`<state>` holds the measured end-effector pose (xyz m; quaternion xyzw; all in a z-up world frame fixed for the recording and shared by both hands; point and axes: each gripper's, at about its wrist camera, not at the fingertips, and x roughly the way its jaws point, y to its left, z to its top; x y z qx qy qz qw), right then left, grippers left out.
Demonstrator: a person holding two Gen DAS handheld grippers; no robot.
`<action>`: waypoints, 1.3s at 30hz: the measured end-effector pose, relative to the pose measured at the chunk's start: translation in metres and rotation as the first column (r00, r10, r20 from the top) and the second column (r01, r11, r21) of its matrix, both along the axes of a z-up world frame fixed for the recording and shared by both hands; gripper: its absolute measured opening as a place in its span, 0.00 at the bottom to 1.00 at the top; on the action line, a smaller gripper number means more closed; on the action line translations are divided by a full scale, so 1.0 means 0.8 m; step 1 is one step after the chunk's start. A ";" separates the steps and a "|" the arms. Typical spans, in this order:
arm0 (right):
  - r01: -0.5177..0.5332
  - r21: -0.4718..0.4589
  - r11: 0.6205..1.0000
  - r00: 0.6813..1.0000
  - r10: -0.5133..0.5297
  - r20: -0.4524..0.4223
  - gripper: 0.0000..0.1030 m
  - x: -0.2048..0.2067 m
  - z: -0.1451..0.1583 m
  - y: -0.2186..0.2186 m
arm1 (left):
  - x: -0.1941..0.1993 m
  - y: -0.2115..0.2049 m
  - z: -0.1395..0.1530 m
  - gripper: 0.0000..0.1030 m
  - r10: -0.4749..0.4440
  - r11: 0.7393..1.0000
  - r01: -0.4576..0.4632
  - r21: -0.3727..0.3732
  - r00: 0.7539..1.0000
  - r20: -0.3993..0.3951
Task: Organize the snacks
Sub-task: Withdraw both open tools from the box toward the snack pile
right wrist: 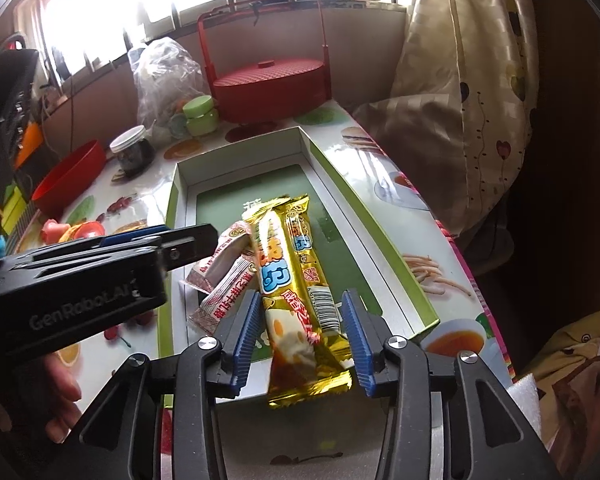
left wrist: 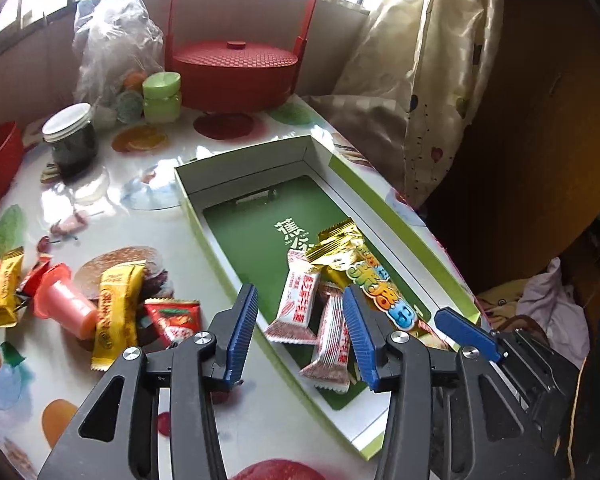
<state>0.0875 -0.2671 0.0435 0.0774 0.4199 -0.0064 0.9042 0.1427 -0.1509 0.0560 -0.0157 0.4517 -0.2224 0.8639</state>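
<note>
Your left gripper (left wrist: 300,332) and right gripper (right wrist: 306,338) hang part-open over the green box (left wrist: 396,200), gripping nothing; gold snack bars (right wrist: 296,280) lie inside.

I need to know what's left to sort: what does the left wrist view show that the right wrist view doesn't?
Only the left wrist view: loose snacks beside the box, namely yellow packets, a red packet and pink jelly cups.

Only the right wrist view: the gold bar's whole length and a hand on the left tool.

Both: the green box, the white-and-red packets, the red lidded basket, and open tools.
</note>
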 end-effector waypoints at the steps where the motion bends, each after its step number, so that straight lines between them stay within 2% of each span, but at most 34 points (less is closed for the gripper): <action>1: 0.004 -0.003 1.000 1.000 -0.004 0.001 0.43 -0.001 0.001 0.001 | -0.003 0.003 0.003 0.45 0.000 1.000 0.000 -0.004 1.000 0.004; 4: 0.012 -0.005 1.000 1.000 -0.012 0.005 0.45 -0.005 0.004 0.004 | -0.014 0.010 0.013 0.45 0.011 1.000 -0.012 0.013 0.999 0.050; 7: 0.016 0.002 1.000 1.000 -0.016 0.016 0.45 -0.009 0.009 0.006 | -0.021 0.022 0.022 0.46 0.022 1.000 -0.022 0.002 0.998 0.062; 9: 0.016 0.004 1.000 1.000 -0.016 0.024 0.46 -0.013 0.013 0.009 | -0.026 0.029 0.026 0.52 0.037 0.999 -0.038 0.011 0.996 0.077; 18: 0.006 0.014 1.000 0.999 -0.007 0.052 0.46 -0.022 0.027 0.028 | -0.044 0.062 0.039 0.52 0.090 0.995 -0.094 0.031 0.988 0.126; 22: -0.010 0.027 1.000 0.998 0.008 0.065 0.47 -0.023 0.032 0.039 | -0.049 0.084 0.039 0.52 0.118 0.993 -0.120 0.016 0.986 0.116; 39: -0.102 0.033 0.994 0.992 0.099 0.075 0.47 -0.016 0.036 0.086 | -0.061 0.144 0.027 0.52 0.211 0.974 -0.219 0.059 0.970 0.118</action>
